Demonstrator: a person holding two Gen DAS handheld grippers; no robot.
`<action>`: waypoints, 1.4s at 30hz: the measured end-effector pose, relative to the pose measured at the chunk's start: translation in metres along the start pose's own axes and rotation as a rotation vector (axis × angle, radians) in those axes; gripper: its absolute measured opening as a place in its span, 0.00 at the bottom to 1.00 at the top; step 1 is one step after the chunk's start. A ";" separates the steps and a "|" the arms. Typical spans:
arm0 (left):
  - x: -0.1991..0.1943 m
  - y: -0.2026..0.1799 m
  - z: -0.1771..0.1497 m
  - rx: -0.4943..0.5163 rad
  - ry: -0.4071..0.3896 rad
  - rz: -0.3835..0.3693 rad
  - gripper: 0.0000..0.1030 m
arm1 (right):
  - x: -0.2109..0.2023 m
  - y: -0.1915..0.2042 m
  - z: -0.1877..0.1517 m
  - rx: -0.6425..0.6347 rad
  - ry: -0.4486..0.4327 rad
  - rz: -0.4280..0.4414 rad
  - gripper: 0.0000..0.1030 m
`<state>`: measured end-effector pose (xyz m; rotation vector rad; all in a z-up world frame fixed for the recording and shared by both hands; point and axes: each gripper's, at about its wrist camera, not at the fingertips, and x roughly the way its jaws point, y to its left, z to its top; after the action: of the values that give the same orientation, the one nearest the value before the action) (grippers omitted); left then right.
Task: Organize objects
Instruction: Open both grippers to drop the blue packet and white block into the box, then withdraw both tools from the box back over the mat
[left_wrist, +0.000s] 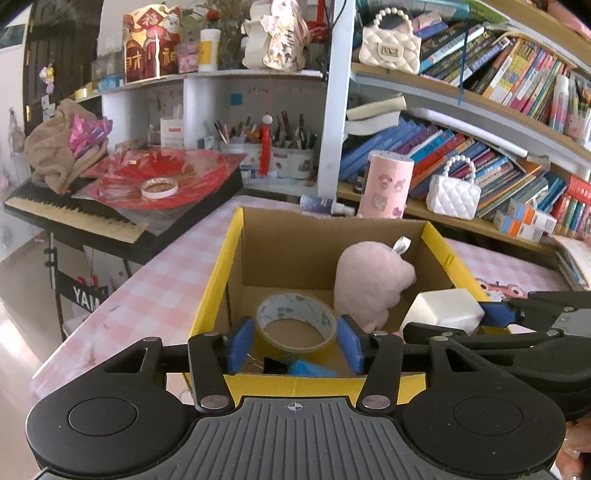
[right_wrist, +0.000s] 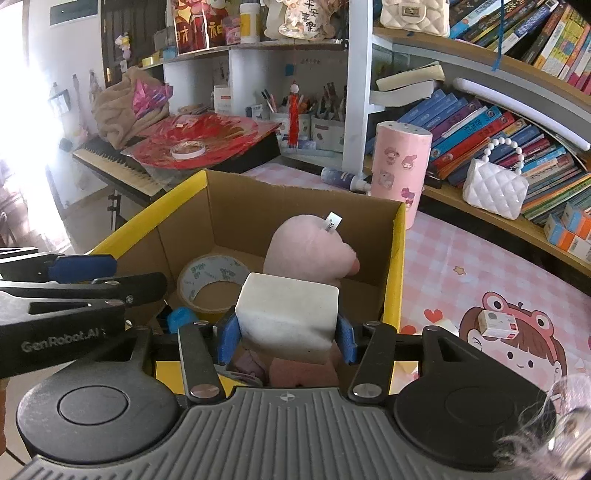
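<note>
A cardboard box (left_wrist: 258, 251) with yellow outer walls is placed on a table covered by a pink checked cloth (left_wrist: 155, 291). Both grippers are positioned over the near edge of the box.

The left gripper (left_wrist: 295, 341) is seen with its blue pads (left_wrist: 240, 343) spread. A roll of tape (left_wrist: 295, 321) is located between the pads, tilted on the box floor at the left; a gap is visible on each side, so the roll is not pinched. A blue object (left_wrist: 310, 369) and a black binder clip (left_wrist: 273, 363) are found on the floor just near of the roll.

The right gripper (right_wrist: 286, 336) is pressed onto a white block (right_wrist: 288, 314), which is pinched between its blue pads (right_wrist: 227, 338) and held above the near right part of the box interior. A pink plush toy (right_wrist: 310, 247) with a white label is set upright just behind the block, at the right side of the box. The toy is also visible in the left wrist view (left_wrist: 369, 280), with the white block (left_wrist: 443, 310) to its right.

Beyond the box, a pink cylindrical container (right_wrist: 400, 170) with cartoon stickers is stood at the far right corner. A white quilted handbag (right_wrist: 495, 188) is placed on the lowest bookshelf to the right. A small white and red box (right_wrist: 496, 325) is laid on the cloth at the right. A keyboard instrument (left_wrist: 74, 214) is located at the far left.
</note>
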<state>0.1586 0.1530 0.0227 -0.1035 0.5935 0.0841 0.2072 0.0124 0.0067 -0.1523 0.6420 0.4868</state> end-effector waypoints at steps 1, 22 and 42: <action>-0.004 0.001 0.000 -0.004 -0.008 -0.001 0.54 | -0.003 0.001 0.000 0.000 -0.005 -0.002 0.49; -0.067 0.014 -0.023 0.019 -0.087 0.026 0.66 | -0.075 0.024 -0.024 0.001 -0.087 -0.083 0.56; -0.094 0.016 -0.071 0.041 0.034 -0.023 0.72 | -0.112 0.043 -0.090 0.137 0.004 -0.236 0.66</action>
<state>0.0399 0.1555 0.0157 -0.0722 0.6271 0.0478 0.0605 -0.0192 0.0035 -0.0976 0.6495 0.2142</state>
